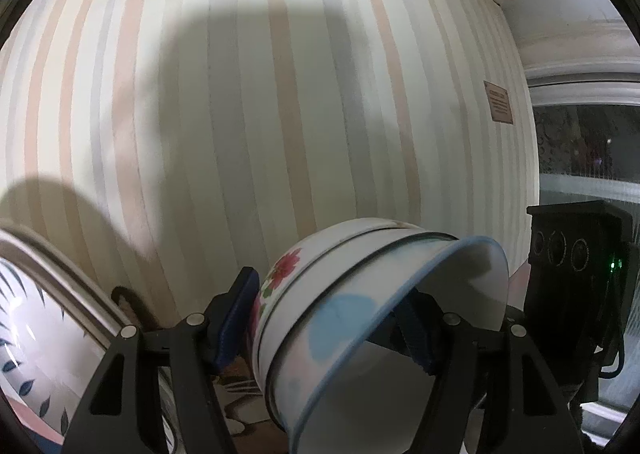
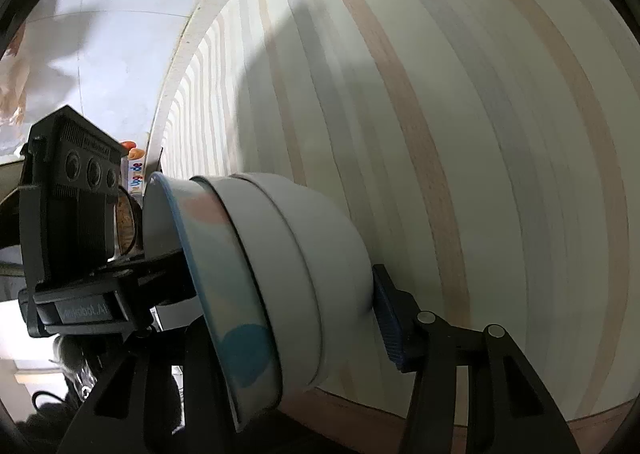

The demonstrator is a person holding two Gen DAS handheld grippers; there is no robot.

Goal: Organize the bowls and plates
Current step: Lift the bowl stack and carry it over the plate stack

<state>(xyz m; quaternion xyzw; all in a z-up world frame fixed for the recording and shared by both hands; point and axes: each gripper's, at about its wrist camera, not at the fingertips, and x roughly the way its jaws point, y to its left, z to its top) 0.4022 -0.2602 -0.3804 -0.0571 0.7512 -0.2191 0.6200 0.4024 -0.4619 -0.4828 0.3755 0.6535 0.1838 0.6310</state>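
A stack of three nested bowls (image 1: 320,294) lies tipped on its side between both grippers. The outer bowl has red flowers, and the innermost has a blue rim and pastel patches. My left gripper (image 1: 328,318) is shut on the stack, with one blue pad on the flowered bowl's base and the other inside the inner bowl. In the right wrist view the same bowls (image 2: 288,262) sit in my right gripper (image 2: 280,278). Its right pad presses the outer bowl's base, and its left finger is hidden inside the stack. Each gripper's black body shows in the other's view.
A plate with a blue leaf pattern (image 1: 32,338) and a shiny rim stands at the left. A striped wall (image 1: 280,94) is close behind the bowls. A dark window (image 1: 588,142) is at the right. A brown table surface (image 2: 440,426) lies below, with a small box and a jar (image 2: 127,222) behind.
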